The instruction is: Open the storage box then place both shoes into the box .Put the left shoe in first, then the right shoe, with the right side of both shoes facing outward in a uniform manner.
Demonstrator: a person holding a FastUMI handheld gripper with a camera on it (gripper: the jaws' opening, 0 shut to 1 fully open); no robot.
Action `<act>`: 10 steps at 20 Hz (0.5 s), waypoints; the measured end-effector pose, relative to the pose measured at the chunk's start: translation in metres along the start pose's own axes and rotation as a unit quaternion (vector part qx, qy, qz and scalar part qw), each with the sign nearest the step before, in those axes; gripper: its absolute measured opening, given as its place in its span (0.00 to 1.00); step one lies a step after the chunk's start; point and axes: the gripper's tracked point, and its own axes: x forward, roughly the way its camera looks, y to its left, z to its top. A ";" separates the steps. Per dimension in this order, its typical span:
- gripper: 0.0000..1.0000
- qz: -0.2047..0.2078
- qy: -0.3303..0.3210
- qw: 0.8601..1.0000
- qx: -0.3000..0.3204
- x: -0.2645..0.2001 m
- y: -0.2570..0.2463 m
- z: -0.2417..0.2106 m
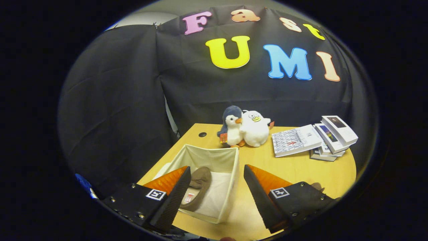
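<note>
Behind the table we log a black cloth wall (133, 100), creased, with a pale strip of room above it at far left. We note a light wood table (301, 170) with a rounded right edge and a dark cable hole (202, 134) at its far left. On its near left stands the storage box (230, 180), cream fabric, top open; one brown shoe (200, 187) lies inside, partly covered by the left finger. Far right we see a stack of books (314, 139). Two plush toys (245, 129) sit touching at the far edge. Our gripper (217, 197) hangs above the box's right wall, fingers spread wide, holding nothing. Beyond the right finger a brownish object (317, 186) peeks out; we cannot identify it.
</note>
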 end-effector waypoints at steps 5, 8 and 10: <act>0.98 -0.040 -0.005 0.999 -0.001 -0.026 -0.064 -0.017; 0.98 -0.050 -0.009 0.999 0.012 -0.037 -0.097 -0.026; 0.98 -0.061 -0.012 0.998 0.014 -0.045 -0.122 -0.032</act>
